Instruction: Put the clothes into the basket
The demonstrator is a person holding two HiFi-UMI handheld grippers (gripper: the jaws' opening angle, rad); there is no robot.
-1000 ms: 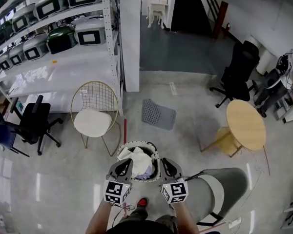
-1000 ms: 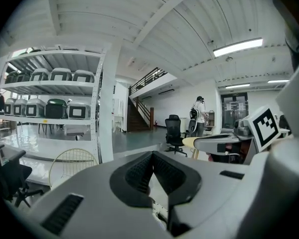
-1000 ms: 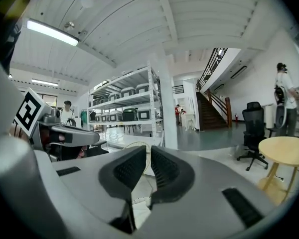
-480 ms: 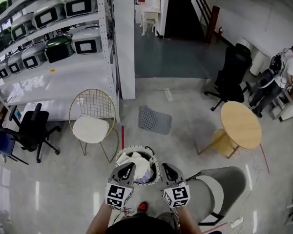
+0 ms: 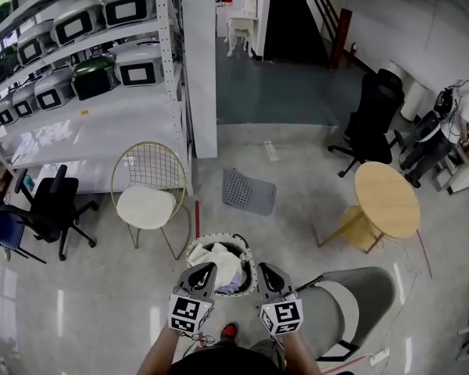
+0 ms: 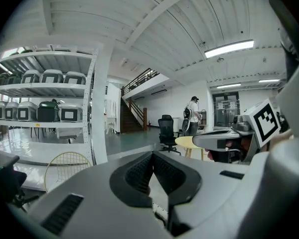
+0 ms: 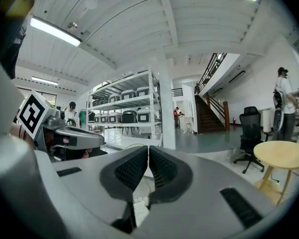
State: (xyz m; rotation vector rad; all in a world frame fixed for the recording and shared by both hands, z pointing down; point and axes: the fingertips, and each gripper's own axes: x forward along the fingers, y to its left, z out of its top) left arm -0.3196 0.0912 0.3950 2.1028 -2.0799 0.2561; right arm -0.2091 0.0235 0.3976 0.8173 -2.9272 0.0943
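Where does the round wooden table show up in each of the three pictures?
Head view: the round wooden table stands on the floor, right of centre.
Left gripper view: the table is just right of centre, small and in the background.
Right gripper view: the table is at the right edge, lower half.
Shared landmark: the black office chair stands near it in all three.

Bare floor lies open beyond the basket [image 5: 219, 237], apart from a grey perforated panel [image 5: 248, 191]. A wire chair [image 5: 150, 184] crowds its left, and what may be a grey lounger [image 5: 345, 307] stands near its right.
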